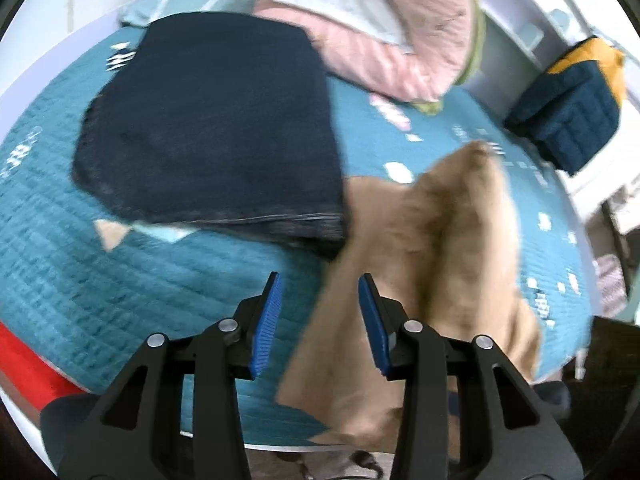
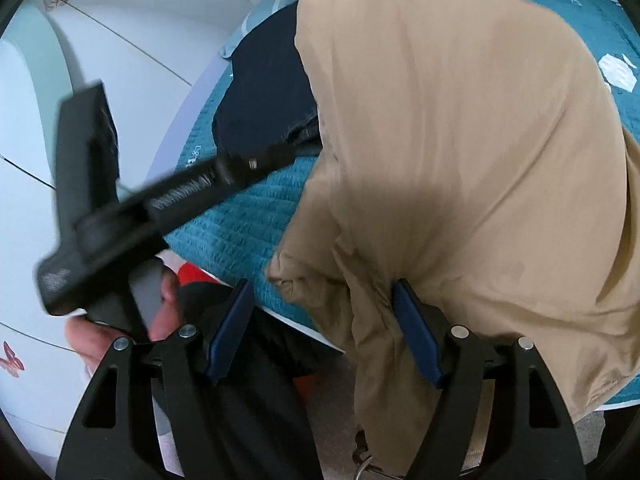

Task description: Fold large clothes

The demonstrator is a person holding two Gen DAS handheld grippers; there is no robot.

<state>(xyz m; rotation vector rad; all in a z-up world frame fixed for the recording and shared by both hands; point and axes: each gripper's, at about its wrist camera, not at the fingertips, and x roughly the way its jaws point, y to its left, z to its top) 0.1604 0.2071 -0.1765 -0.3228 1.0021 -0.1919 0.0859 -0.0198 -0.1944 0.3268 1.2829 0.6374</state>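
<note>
Tan garment [image 2: 460,140]: soft, light, limp, heaped at the bed [image 1: 100,280] edge and hanging over it; best taken at a hem or corner. Left claw [image 1: 320,320] is open, with cloth just beside it. Right claw [image 2: 324,332] is open too, a fold inside, unpinched. Folded navy garment [image 1: 212,120] crowds the left; pink bedding [image 1: 400,40] lies behind.

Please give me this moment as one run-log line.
step: folding tan garment | left gripper: open, empty | right gripper: open, garment's edge between fingers, not pinched | navy garment: folded on bed
</note>
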